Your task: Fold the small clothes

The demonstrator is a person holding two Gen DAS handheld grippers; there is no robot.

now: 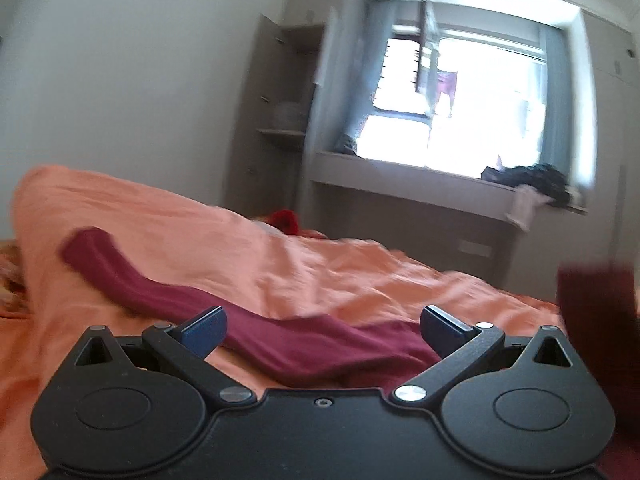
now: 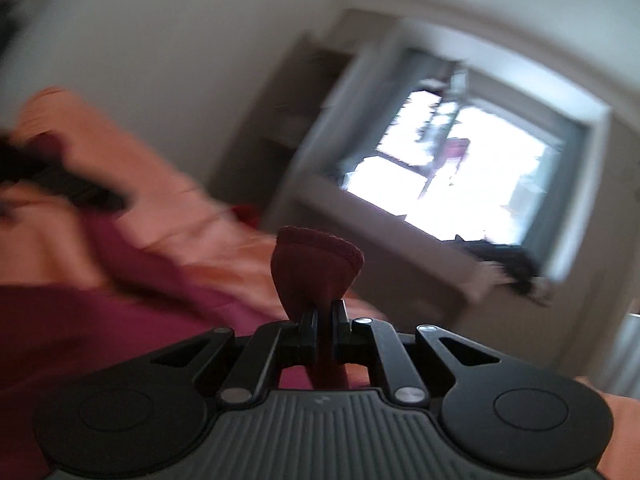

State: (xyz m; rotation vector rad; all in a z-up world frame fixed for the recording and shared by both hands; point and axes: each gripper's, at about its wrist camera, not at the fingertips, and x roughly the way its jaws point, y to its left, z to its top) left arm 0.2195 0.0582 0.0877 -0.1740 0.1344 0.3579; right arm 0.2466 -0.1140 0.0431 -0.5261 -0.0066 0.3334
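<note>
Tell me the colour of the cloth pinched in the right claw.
Dark maroon cloth, with a stitched hem at its top edge; clearest in the right wrist view.

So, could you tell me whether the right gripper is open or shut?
Shut: the right gripper pinches a fold of the maroon cloth.

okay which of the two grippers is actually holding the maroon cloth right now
The right gripper: its fingers are shut on a fold of the maroon cloth. The left gripper is wide open above the cloth, gripping nothing.

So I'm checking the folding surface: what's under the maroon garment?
The maroon garment lies on an orange bed sheet. Whatever sits beneath the sheet is covered.
</note>
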